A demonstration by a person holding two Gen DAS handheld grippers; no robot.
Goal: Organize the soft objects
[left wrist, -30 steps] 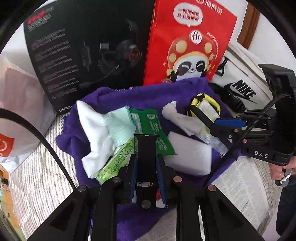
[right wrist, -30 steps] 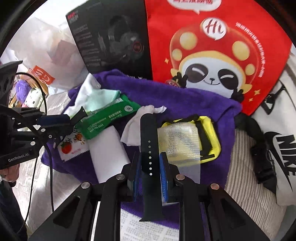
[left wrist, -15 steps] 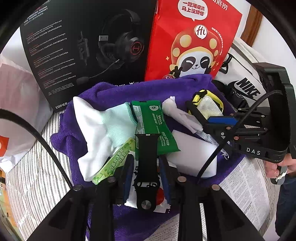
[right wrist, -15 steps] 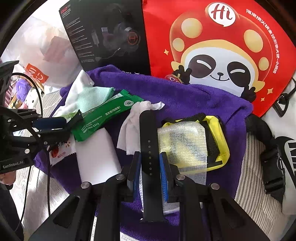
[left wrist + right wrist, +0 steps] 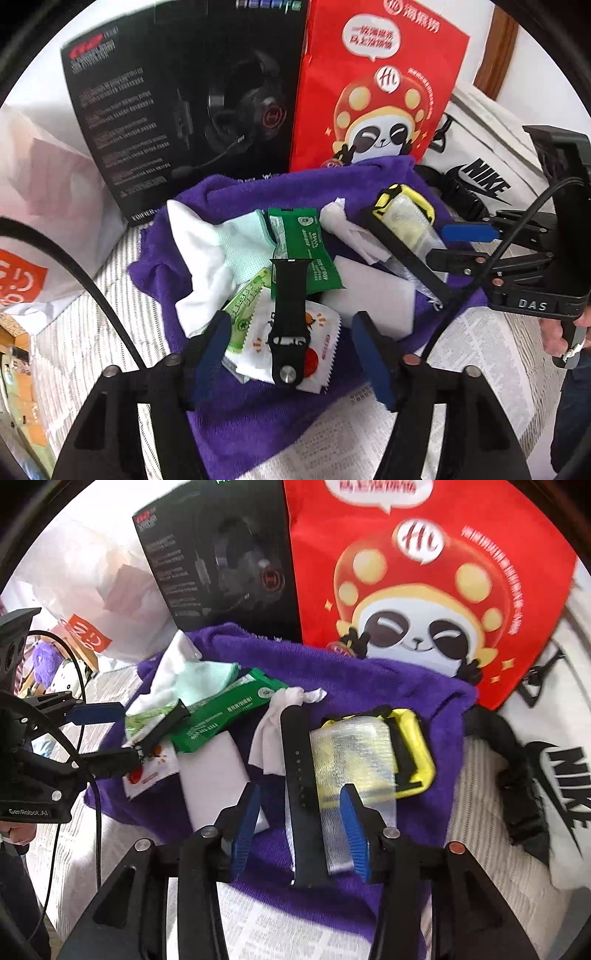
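Two black watch straps lie on the purple towel [image 5: 258,413], which serves as the collecting place for the soft things. One strap [image 5: 288,325], the half with the metal pin, rests on top of a white snack packet [image 5: 314,343] and a green packet [image 5: 306,254]; it sits between the blue pads of the left gripper [image 5: 291,347], whose fingers are spread wide and touch nothing. The other strap [image 5: 299,790], the half with holes, lies beside a yellow pouch [image 5: 410,746] with clear wrap, between the parted fingers of the right gripper [image 5: 301,830], also free of contact. I judge both straps to be laid down here on purpose, next to the white sock [image 5: 199,258] and the tissue [image 5: 273,734]. Both grippers hang low over the towel's near edge, pointing forward toward the black headset box [image 5: 184,96] and the red bag [image 5: 373,88].
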